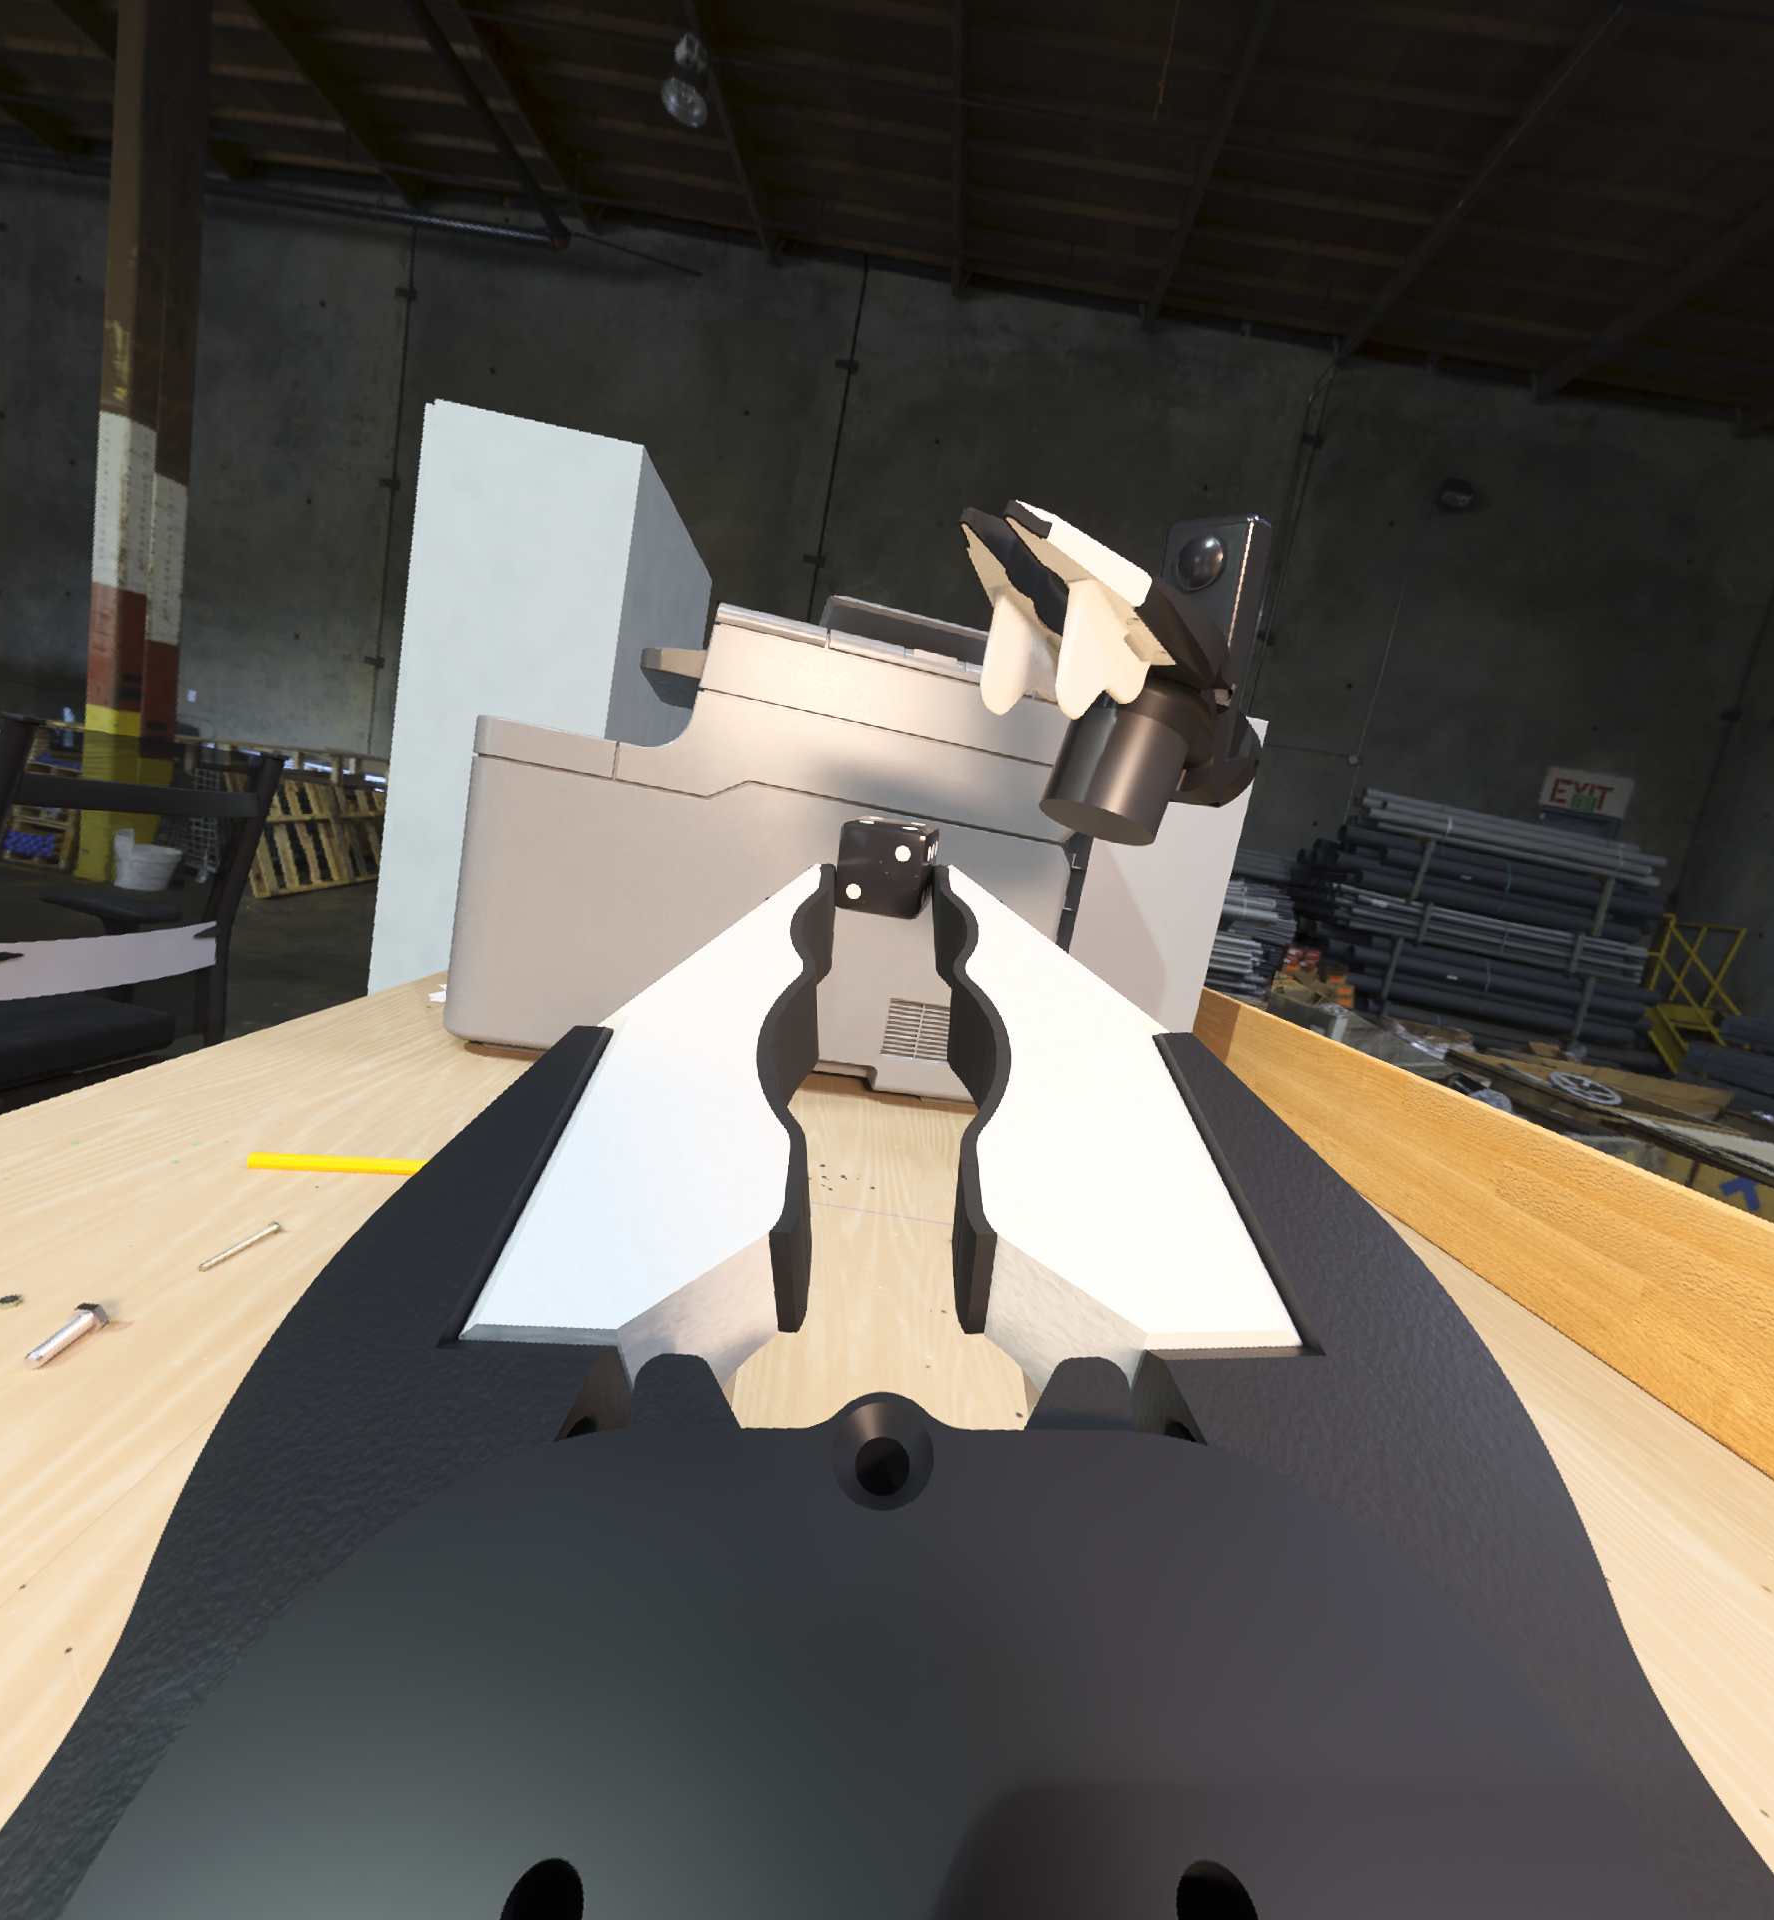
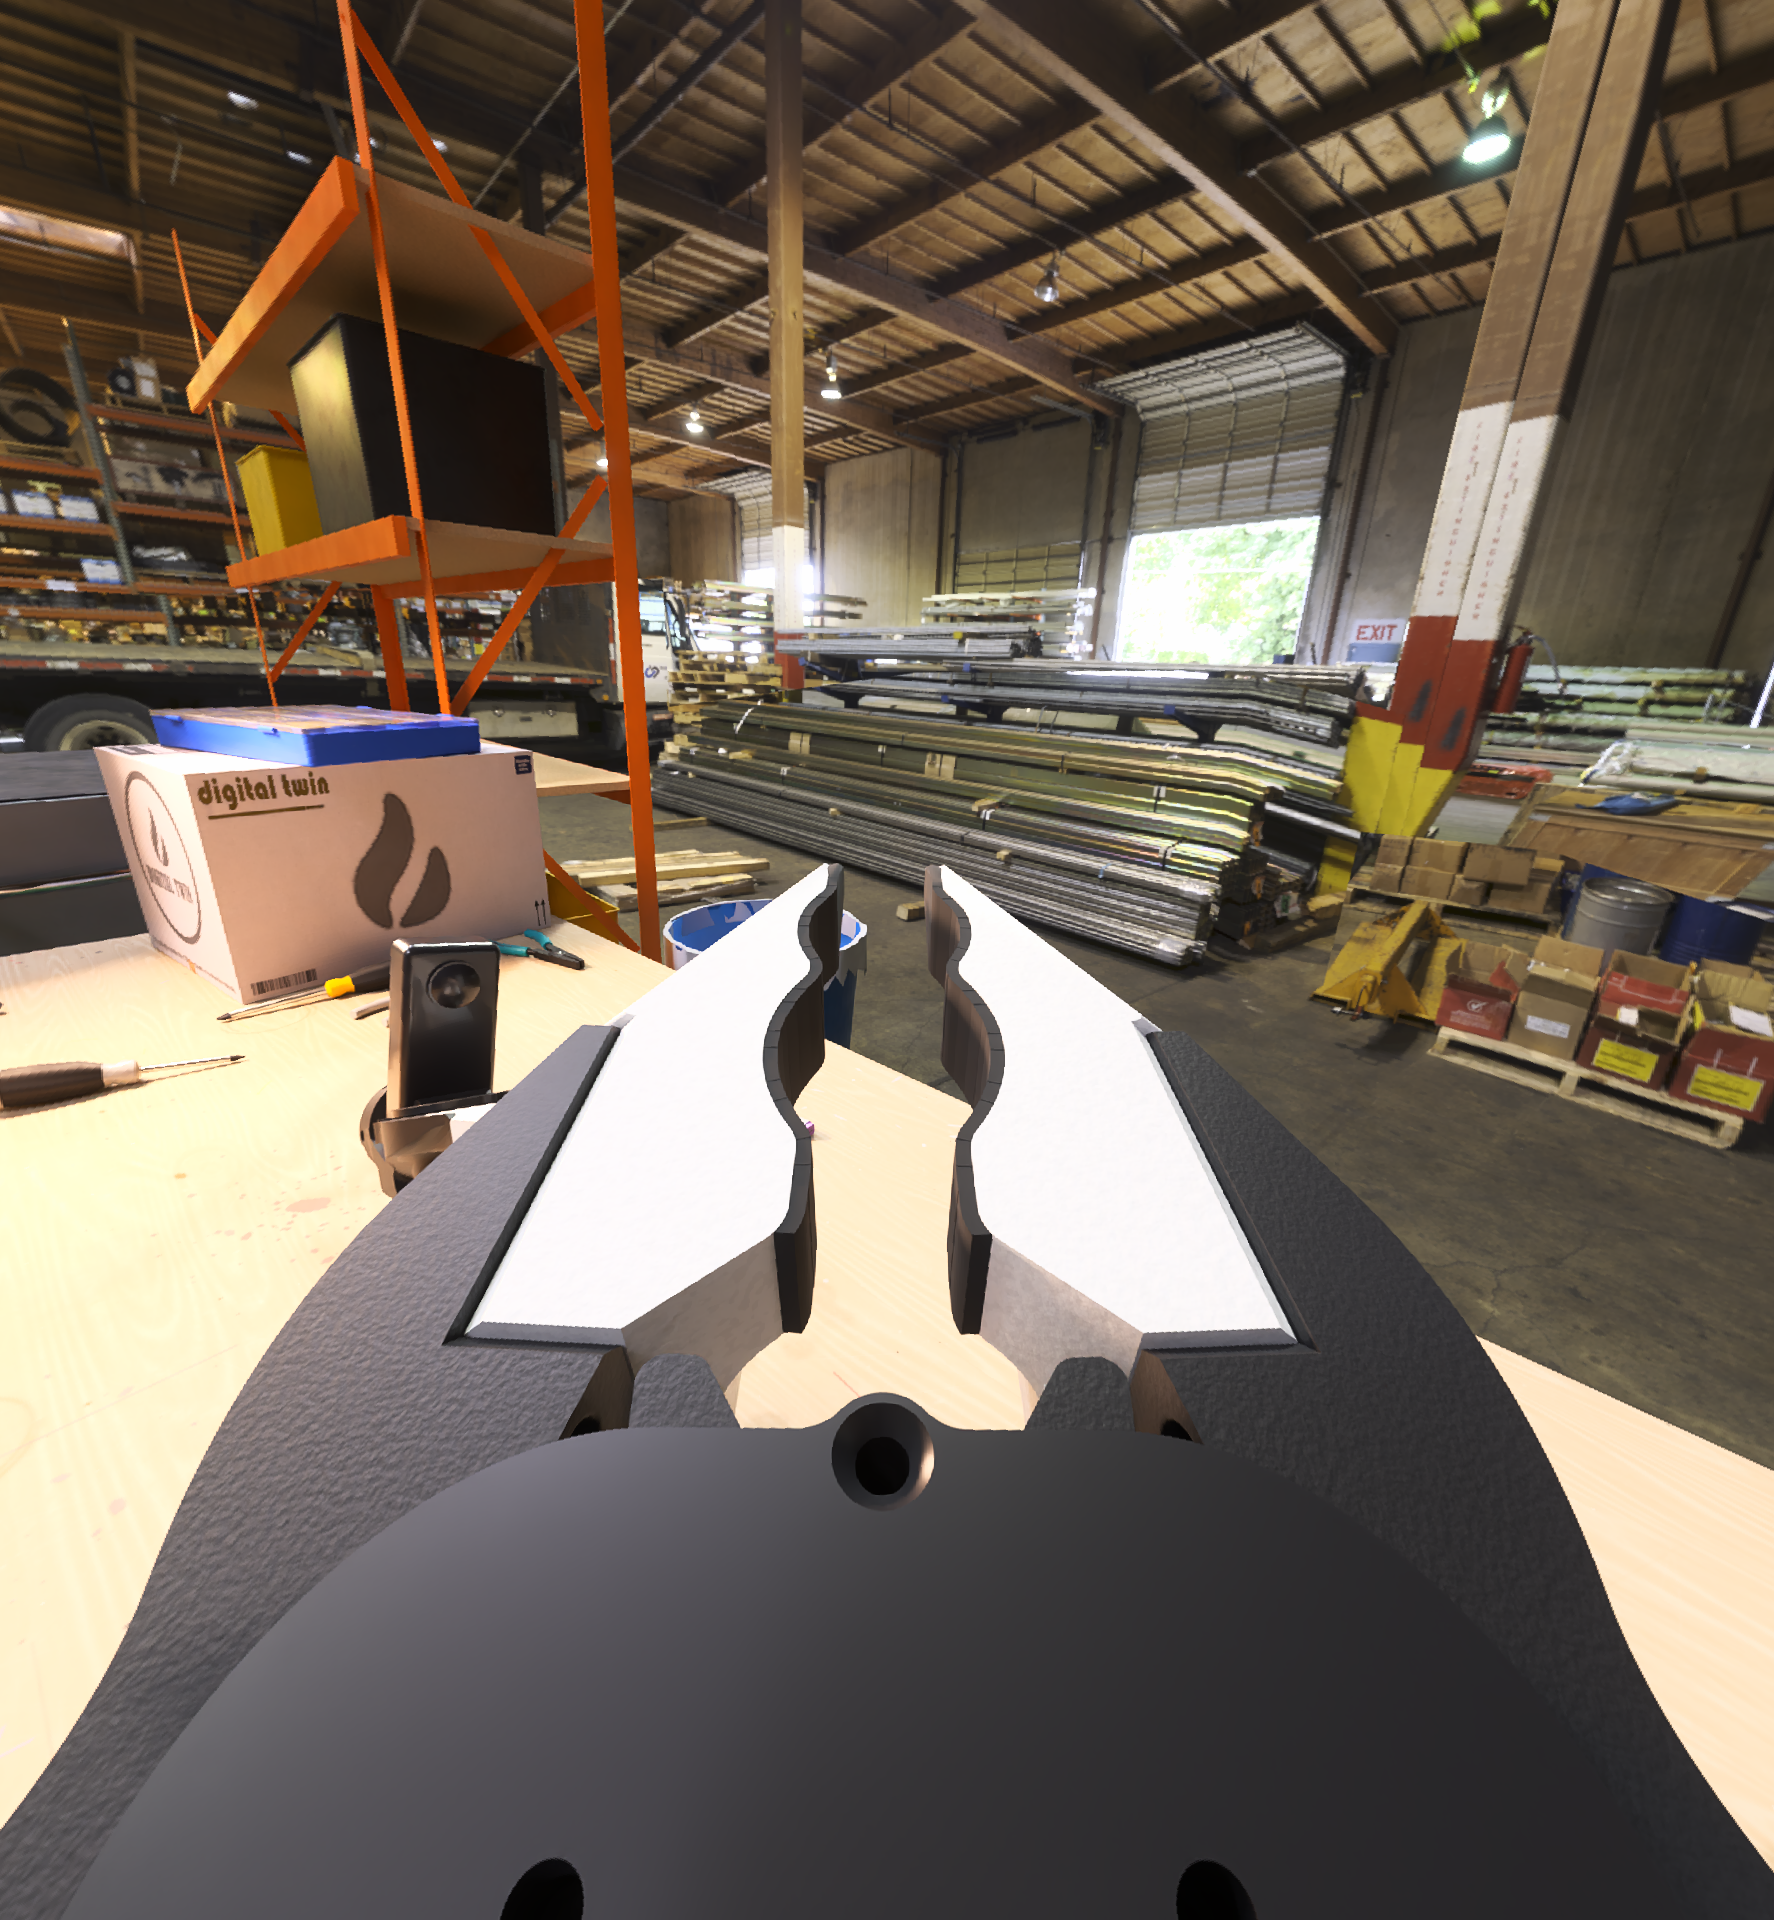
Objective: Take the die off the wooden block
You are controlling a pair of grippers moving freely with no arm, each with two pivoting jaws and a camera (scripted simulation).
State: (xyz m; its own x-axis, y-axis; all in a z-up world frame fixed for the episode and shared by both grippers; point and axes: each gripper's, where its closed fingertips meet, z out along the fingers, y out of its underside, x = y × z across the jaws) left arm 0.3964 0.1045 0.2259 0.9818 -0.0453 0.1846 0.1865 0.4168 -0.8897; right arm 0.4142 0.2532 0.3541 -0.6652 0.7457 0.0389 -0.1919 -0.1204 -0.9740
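My left gripper point(image 1: 883, 881) is shut on a black die point(image 1: 878, 864) with white pips, pinched between its fingertips and held above the table point(image 1: 187, 1507), in front of a grey printer. A long light-wood block point(image 1: 1485, 1184) lies along the table's right side; the die is clear of it, to its left. My right gripper point(image 1: 1034, 665) hangs in the air beyond the die, up and to the right, tips pointing down. In the right wrist view the right gripper point(image 2: 883, 883) is open and empty over the table's edge. Part of the left gripper's body point(image 2: 443, 1023) shows at its left.
A grey printer point(image 1: 717, 894) and a white upright box point(image 1: 519, 623) stand behind the die. A bolt point(image 1: 67, 1333), a nail point(image 1: 239, 1245) and a yellow stick point(image 1: 332, 1163) lie at the left. A cardboard box point(image 2: 332, 862), screwdrivers point(image 2: 83, 1081) and an orange rack point(image 2: 613, 520) show in the right wrist view.
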